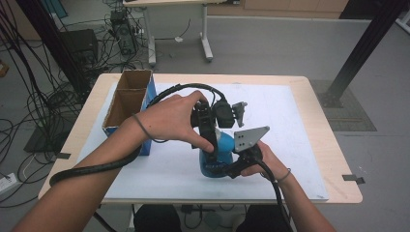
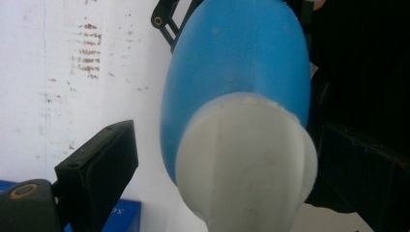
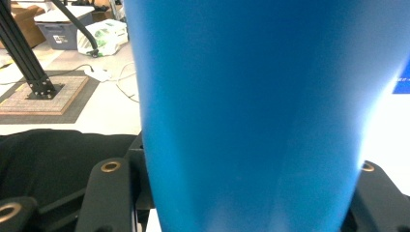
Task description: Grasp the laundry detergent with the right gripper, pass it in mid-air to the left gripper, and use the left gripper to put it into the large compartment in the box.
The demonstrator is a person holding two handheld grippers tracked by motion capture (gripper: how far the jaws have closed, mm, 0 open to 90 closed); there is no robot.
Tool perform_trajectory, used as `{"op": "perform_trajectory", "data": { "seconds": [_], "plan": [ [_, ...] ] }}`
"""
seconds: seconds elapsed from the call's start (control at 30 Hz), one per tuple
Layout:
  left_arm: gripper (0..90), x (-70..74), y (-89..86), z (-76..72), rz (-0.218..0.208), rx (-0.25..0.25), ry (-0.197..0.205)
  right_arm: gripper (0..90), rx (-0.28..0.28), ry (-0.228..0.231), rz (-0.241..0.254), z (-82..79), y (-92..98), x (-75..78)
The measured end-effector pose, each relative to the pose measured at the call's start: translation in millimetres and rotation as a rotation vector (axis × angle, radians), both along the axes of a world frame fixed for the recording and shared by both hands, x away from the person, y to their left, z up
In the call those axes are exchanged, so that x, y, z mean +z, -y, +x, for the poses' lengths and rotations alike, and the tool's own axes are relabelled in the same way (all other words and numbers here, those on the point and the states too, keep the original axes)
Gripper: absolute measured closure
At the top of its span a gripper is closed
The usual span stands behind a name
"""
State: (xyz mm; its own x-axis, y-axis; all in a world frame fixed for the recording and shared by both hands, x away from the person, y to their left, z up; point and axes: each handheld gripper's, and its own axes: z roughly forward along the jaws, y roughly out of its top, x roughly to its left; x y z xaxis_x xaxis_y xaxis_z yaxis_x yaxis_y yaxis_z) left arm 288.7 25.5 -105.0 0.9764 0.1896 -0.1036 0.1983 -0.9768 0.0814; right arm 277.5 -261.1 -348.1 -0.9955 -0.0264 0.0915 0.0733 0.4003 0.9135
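A blue bottle (image 1: 221,155) with a white cap (image 2: 246,159) stands upright on the white mat (image 1: 290,125) near the table's front. My right gripper (image 1: 226,168) comes in from the right and is shut on the bottle's blue body (image 3: 251,111), with a jaw pressed to each side. My left gripper (image 1: 210,141) points down over the bottle's top. Its jaws stand open on either side of the cap, and a gap shows between the left fingertip (image 2: 99,162) and the cap.
An open cardboard box (image 1: 126,99) with two compartments and a blue side stands on the table's left part. The wooden table edge (image 1: 333,150) runs along the right of the mat. Cables and black frame posts (image 1: 360,48) surround the table.
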Motion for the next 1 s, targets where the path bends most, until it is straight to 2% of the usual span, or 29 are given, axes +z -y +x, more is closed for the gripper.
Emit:
{"op": "perform_trajectory", "data": {
  "seconds": [0.47, 1.0],
  "plan": [
    [6.5, 1.1, -3.6, -2.1, -0.019, -0.003, 0.013, 41.3, 0.000, -0.001, 0.001, -0.4, -0.6, 0.4],
    [8.2, 0.1, -3.0, -4.8, -0.017, -0.021, 0.017, 41.2, 0.020, 0.007, -0.005, 3.9, -4.5, 2.7]
  ]
}}
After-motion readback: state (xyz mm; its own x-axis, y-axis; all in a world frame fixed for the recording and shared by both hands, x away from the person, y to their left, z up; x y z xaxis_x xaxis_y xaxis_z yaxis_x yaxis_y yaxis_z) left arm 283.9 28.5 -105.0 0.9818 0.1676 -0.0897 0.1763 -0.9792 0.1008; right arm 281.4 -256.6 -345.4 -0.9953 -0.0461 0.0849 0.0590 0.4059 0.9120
